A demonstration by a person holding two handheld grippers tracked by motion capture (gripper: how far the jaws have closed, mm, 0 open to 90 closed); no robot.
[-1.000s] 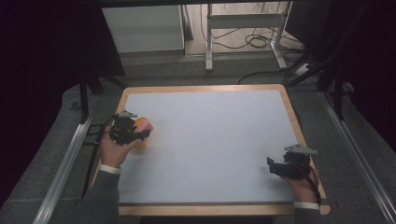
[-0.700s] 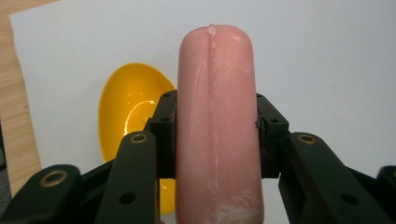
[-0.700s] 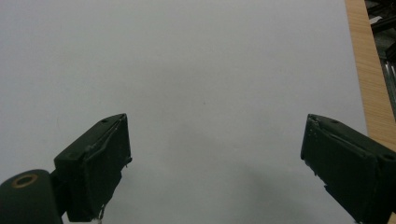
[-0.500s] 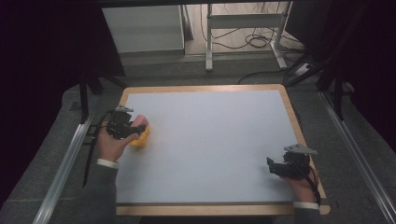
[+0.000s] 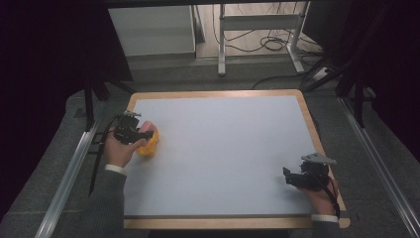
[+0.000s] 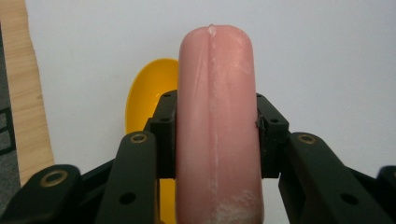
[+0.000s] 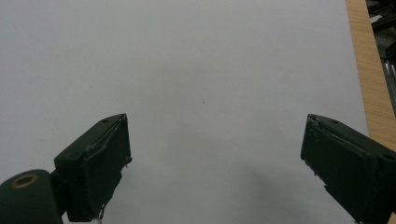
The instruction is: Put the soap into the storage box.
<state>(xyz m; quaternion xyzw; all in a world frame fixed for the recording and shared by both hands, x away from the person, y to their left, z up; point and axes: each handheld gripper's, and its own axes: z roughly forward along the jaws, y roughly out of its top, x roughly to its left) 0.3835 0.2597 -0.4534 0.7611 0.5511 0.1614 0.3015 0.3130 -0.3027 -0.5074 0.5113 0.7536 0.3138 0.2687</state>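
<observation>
Nearest the person, the right gripper rests low by the near right corner of the worktop, its jaws spread wide over bare pale surface, probably parked out of the way with nothing to do. Farther off at the left edge, the left gripper has its jaws clamped on the sides of a pink sausage, which points forward over a yellow dish on the worktop, seemingly held just above it for lifting out or setting in.
</observation>
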